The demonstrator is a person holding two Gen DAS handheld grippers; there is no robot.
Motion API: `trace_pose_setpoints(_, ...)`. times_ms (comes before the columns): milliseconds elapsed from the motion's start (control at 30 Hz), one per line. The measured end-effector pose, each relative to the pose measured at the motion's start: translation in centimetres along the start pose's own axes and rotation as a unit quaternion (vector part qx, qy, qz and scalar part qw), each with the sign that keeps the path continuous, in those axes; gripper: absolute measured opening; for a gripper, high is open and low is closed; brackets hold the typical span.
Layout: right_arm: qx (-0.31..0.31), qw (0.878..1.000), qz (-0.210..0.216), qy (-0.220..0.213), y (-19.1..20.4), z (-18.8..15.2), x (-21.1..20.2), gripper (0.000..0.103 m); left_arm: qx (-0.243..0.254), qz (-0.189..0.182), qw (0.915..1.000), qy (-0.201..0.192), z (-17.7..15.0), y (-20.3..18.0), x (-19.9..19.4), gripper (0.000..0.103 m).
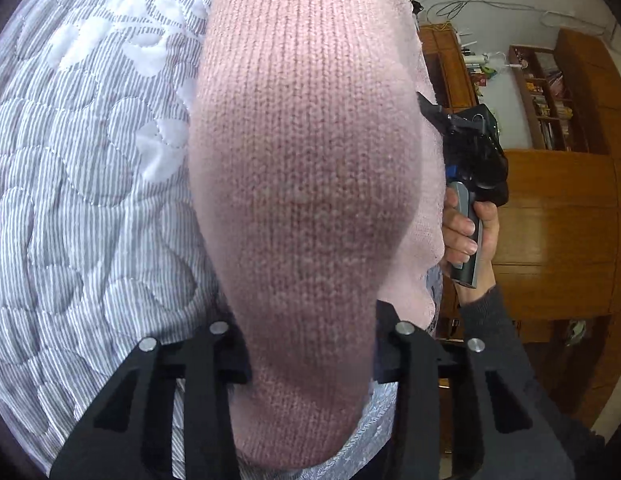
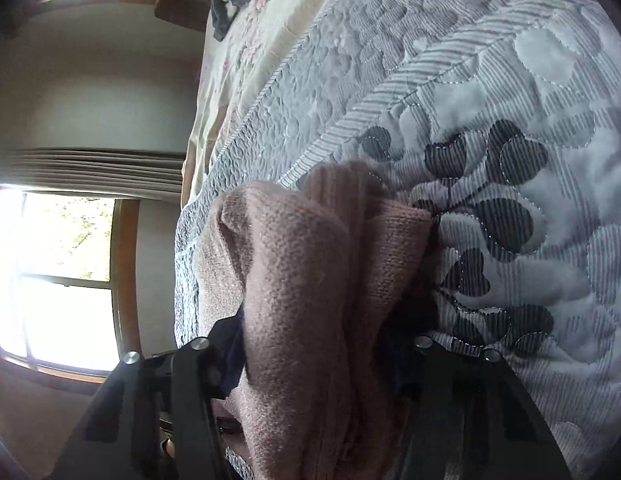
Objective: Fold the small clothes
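The pink knit sweater hangs lifted above the quilted bed, pinched in both tools. The left tool is clamped on a wide stretch of knit; the right tool grips a bunched, folded wad of it. The fabric looks soft, light and stretchy, likely to sag and drape rather than slip. Judging by this, edges or shoulder seams make steadier holds than mid-panel
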State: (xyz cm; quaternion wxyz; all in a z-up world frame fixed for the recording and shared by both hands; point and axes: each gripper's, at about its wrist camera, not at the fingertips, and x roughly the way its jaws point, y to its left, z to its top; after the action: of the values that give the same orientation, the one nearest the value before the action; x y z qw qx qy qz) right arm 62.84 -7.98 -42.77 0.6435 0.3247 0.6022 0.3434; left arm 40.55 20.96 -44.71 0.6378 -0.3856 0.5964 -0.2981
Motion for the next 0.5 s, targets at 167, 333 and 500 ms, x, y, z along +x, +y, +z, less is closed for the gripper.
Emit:
trace_pose_setpoints(167, 0.006, 0.999, 0.022, -0.026, 0.6, -0.7, -1.0, 0.048, 0.025, 0.017, 0.9993, -0.024, -0.2, -2.5, -1.3, 0.029)
trace_pose_setpoints(333, -0.009, 0.999, 0.037, -0.029, 3.5, -1.4, -1.0, 0.046, 0.033, 0.006, 0.9986, -0.041, -0.4, -4.2, -3.5, 0.028)
trace_pose_setpoints(500, -0.021, 0.998, 0.048, -0.016, 6.9, -2.6, 0.8, 0.046, 0.046, 0.014, 0.9972, -0.057, -2.1, -4.9, -7.1, 0.027)
